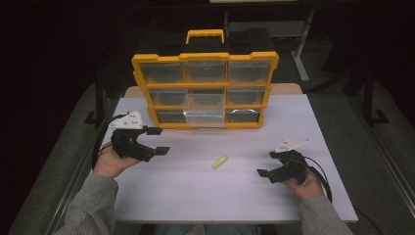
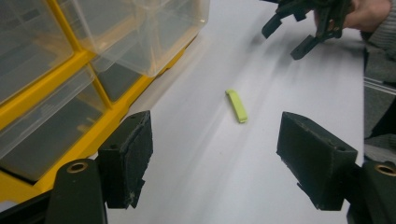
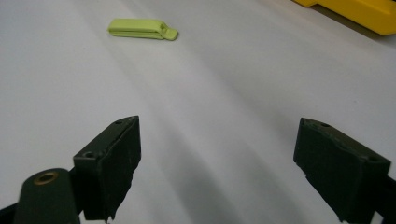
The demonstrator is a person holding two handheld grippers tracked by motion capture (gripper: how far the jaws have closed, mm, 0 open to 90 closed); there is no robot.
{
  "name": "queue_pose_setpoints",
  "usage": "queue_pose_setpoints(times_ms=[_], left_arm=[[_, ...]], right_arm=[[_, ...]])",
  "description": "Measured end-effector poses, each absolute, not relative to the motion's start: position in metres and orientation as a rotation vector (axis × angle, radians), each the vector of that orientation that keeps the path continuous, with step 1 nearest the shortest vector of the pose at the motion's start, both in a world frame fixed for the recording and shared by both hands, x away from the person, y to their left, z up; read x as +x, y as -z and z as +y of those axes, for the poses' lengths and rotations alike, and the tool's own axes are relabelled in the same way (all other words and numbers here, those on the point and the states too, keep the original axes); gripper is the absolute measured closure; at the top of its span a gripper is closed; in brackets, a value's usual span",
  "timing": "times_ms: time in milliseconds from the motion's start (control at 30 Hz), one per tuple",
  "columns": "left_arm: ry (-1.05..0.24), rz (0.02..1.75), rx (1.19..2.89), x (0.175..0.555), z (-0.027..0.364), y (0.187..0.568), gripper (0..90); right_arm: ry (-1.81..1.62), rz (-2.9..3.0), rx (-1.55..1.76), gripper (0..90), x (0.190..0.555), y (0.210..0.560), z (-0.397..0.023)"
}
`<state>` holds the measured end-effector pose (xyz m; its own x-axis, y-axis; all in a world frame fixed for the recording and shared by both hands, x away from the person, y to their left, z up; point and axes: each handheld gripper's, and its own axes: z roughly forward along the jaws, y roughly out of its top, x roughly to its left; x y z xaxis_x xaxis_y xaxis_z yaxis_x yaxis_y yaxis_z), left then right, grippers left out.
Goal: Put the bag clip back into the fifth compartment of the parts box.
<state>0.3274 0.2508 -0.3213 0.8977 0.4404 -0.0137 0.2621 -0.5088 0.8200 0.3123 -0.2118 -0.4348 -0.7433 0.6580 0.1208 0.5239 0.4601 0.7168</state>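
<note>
Left gripper [image 1: 157, 141] jaws spread wide, nothing between them, held at table's left side just in front of organizer's lower-left corner, aimed right toward the clip. Own view: same gripper [image 2: 215, 158], both black pads apart over bare white top, clip ahead in the gap line but well clear of pads. Right gripper [image 1: 266, 164] also gaping, empty, low over table at right, aimed left; own view [image 3: 217, 163] pads wide apart, only table surface between. Small yellow-green clip [image 1: 220, 162] lying flat on white table [image 1: 195, 196], roughly mid-table, between the two grippers, touching neither; nearer to right gripper's tips than to the organizer. Clip [image 2: 236, 106] seen lengthwise in left gripper view; clip [image 3: 142, 29] seen sideways at upper left in right gripper view, flat, well ahead of jaws. Right gripper [image 2: 303, 28] also visible at upper right of left gripper view, open, hand behind it. Yellow organizer [image 1: 204, 57] standing upright at far edge of table, clear drawers in three rows, black-and-yellow handle on top. One clear drawer [image 1: 204, 111] pulled out from middle column, sticking forward over table; contents cannot tell. Drawer [image 2: 149, 28] near clip but apart. Grey sleeves on both forearms at bottom of high view.
</note>
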Motion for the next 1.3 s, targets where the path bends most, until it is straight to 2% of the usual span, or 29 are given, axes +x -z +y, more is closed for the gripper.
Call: queue_pose_setpoints(times_ms=[500, 1300], left_arm=[[-0.311, 0.575, 2.124, 0.314, 0.258, 0.345, 25.7], [-0.305, 0.653, 2.098, 0.305, 0.272, 0.381, 24.7]], right_arm=[[-1.169, 2.524, 1.026, 14.5, 0.313, 0.433, -0.217], [-1.142, 2.554, 1.000, 15.6, 0.311, 0.432, -0.215]])
